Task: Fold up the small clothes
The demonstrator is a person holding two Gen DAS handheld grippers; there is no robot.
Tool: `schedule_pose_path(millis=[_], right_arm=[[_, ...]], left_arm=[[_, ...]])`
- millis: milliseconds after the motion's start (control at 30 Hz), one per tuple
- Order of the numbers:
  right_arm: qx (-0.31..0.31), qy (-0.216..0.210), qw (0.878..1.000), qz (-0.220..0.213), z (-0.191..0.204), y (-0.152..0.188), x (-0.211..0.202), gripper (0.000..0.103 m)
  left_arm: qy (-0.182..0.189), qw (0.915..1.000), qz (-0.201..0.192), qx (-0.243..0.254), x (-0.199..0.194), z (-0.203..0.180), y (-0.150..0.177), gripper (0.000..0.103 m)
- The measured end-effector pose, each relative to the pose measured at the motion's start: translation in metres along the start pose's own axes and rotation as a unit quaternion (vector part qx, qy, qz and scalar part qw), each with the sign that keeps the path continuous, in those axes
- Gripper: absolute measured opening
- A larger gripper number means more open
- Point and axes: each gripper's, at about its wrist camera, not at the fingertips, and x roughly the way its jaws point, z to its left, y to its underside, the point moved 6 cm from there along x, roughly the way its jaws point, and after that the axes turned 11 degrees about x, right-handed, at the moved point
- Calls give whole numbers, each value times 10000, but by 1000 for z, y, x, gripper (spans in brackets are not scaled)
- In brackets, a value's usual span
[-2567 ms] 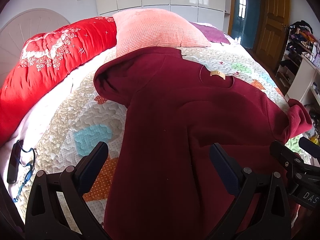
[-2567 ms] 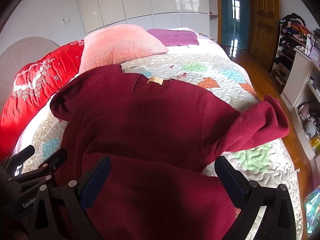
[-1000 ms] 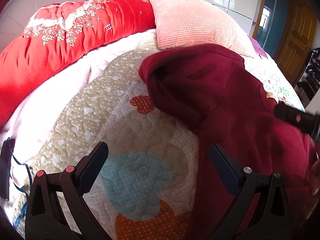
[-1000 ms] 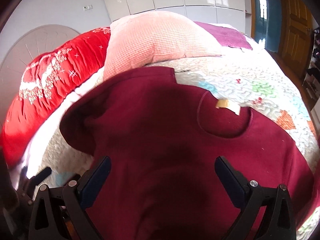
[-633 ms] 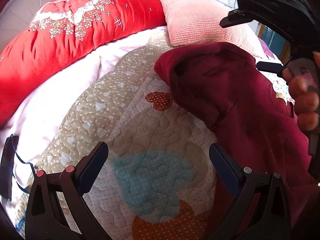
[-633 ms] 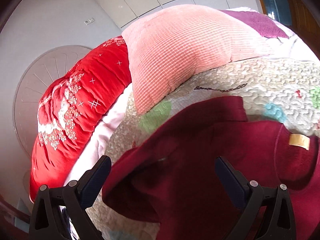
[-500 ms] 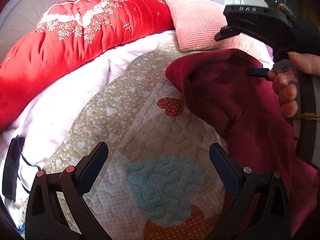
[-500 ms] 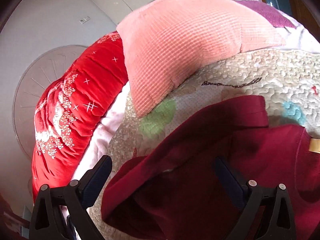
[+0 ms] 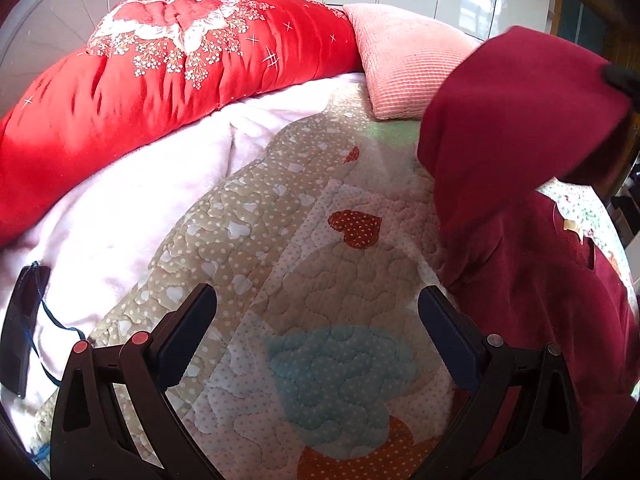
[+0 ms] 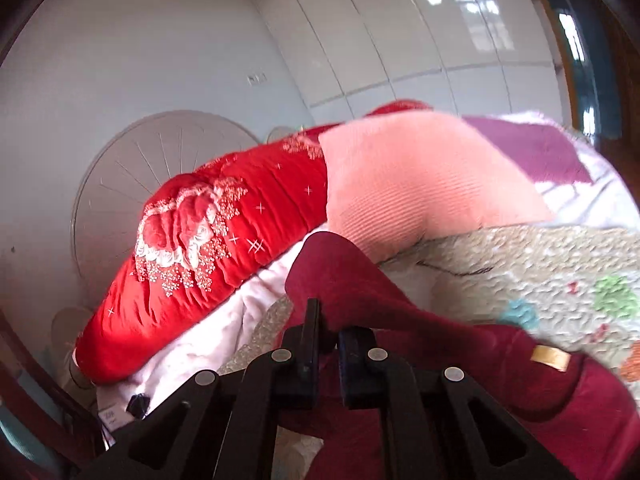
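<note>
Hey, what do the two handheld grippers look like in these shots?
Both are black plastic clamps with triangular cut-outs. The left gripper has dark blue finger pads, two red rivets on one finger and silver ones on the other. The right gripper shows silver rivets only.

A bed (image 9: 320, 264) under a patchwork quilt (image 9: 248, 240) fills the room. A red duvet (image 9: 140, 92) and pink pillow (image 10: 420, 184) lie by a round grey headboard (image 10: 132, 168). Glossy white wardrobes (image 10: 420, 40) reflect window light; a wooden door (image 9: 624, 52) stands right.

the sweater (image 9: 532, 280) runs off the right edge; its sleeve (image 10: 344, 280) hides the right gripper (image 10: 325, 334) pads.
</note>
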Motion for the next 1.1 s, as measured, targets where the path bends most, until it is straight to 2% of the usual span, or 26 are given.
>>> schedule_pose_path(millis=[33,100,200,267,300,333,367,400,433,467,600,667,733,833,900,967,1033,1100], right_arm=[[65,237,9997,-83,-15,7,-14,7],[176,992,9948,-126,-53,30,-31,7],[-12,2299,9730,-193,-108,62,-42,7],[-96,2736,9618,-19,-136,80,-44,7],[-102,2803,9598,67,-146,86,-44,7],[4,2762,9609,177,-154,91,-45,13],[214,2620,9644,276,-165,93,-50,30],[545,2379,9692,329,-173,94,-53,43],[1016,2068,9726,305,-184,94,-58,61],[1407,1856,9721,267,-191,93,-61,67],[2320,1489,9611,194,-215,94,-66,67],[2648,1553,9512,301,-229,96,-60,67],[2763,1496,9488,331,-234,91,-56,66],[1971,1775,9641,-95,-217,66,-65,44],[1304,1853,9727,-504,-198,52,-78,44],[666,2185,9712,-685,-187,49,-87,45],[447,2621,9628,-485,-195,58,-91,50],[855,2619,9613,17,-213,76,-94,52]], left_arm=[[9,10000,-1,7,-1,-1,1,102],[51,10000,-1,29,-3,-4,2,102],[157,9998,-13,116,-5,-13,4,102],[259,9994,-41,219,-8,-20,4,102],[297,9992,-54,277,-9,-24,4,102],[334,9989,-68,330,-10,-27,5,102],[382,9986,-78,370,-10,-30,5,102],[461,9982,-68,388,-10,-33,6,102],[590,9975,-46,387,-10,-37,7,102],[752,9964,-25,378,-9,-40,7,102],[1205,9922,9,324,-8,-50,6,102],[1262,9914,-7,340,-9,-54,5,102],[1178,9923,-7,396,-8,-56,5,102],[1083,9932,60,427,-4,-55,6,102],[1091,9931,124,401,0,-53,8,102],[1082,9933,156,386,2,-51,9,102],[1070,9934,165,388,2,-50,10,102],[1070,9933,159,407,2,-50,10,102]])
